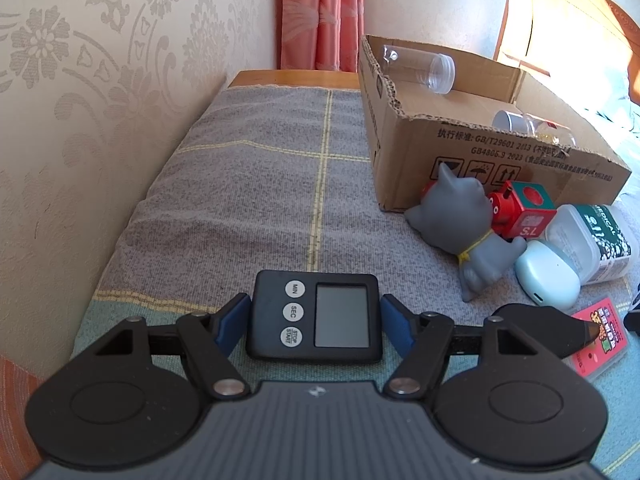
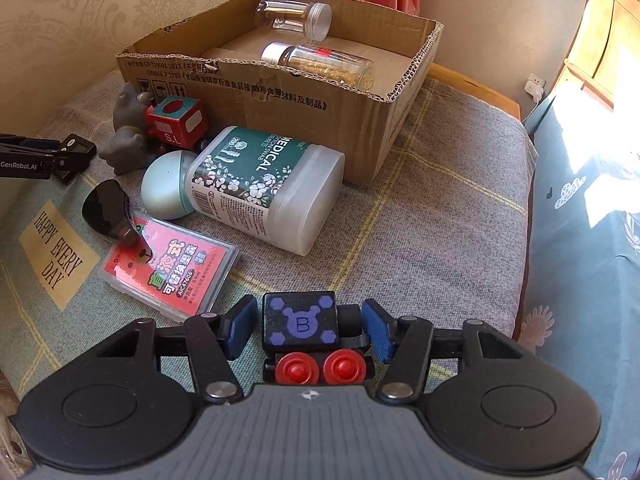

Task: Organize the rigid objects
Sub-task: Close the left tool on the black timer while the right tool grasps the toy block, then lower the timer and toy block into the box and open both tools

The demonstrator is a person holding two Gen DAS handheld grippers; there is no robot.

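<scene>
My left gripper (image 1: pixel 315 318) has its blue pads against both sides of a black digital timer (image 1: pixel 314 316), low over the cloth. My right gripper (image 2: pixel 306 330) sits around a black toy block (image 2: pixel 302 326) with a purple B and red wheels; the left pad shows a small gap, the right pad touches a side peg. The cardboard box (image 2: pixel 280 92) holds a clear empty jar (image 2: pixel 294 18) and a jar of yellow capsules (image 2: pixel 320 62). The box also shows in the left wrist view (image 1: pixel 472 152).
Beside the box lie a grey cat figure (image 1: pixel 460 224), a red toy block (image 2: pixel 174 122), a medical swab bottle (image 2: pixel 264 184), a pale blue case (image 2: pixel 164 190), a red card pack (image 2: pixel 172 276) and a black lens-shaped piece (image 2: pixel 106 208). A wall runs along the left.
</scene>
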